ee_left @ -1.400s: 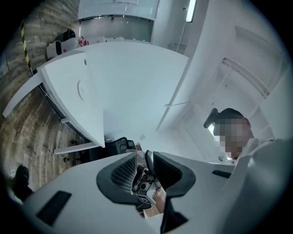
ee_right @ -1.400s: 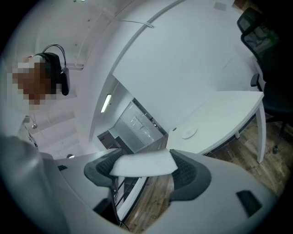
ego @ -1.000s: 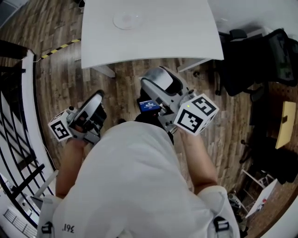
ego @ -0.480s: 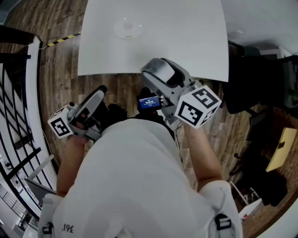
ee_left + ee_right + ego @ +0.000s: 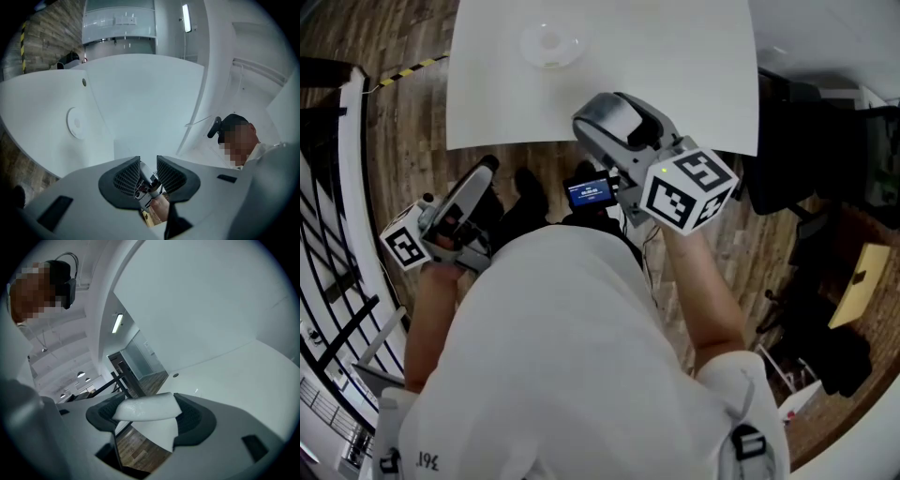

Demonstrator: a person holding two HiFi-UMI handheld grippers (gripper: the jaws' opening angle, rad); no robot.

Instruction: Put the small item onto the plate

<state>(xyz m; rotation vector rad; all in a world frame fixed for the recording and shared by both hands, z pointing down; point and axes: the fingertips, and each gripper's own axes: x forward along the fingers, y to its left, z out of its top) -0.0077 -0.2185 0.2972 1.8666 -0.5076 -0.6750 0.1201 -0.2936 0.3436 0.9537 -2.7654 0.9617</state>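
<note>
Left fingers [image 5: 127,177] pinching small metal item [image 5: 149,180] — kind unclear, right fingers [image 5: 191,420] clamping white piece [image 5: 147,409], plate [image 5: 549,44] faint

The white table [image 5: 675,56] stands on a floor [image 5: 412,159] of brown wooden planks. Its top is wide and plain. On the left part of the top lies one round, pale plate [image 5: 550,44], flat on the surface and away from the near edge. Beyond the plate, the top has a small dark round spot [image 5: 84,82]. On the floor, just beside the table's left side, runs a yellow and black striped tape [image 5: 403,72].
</note>
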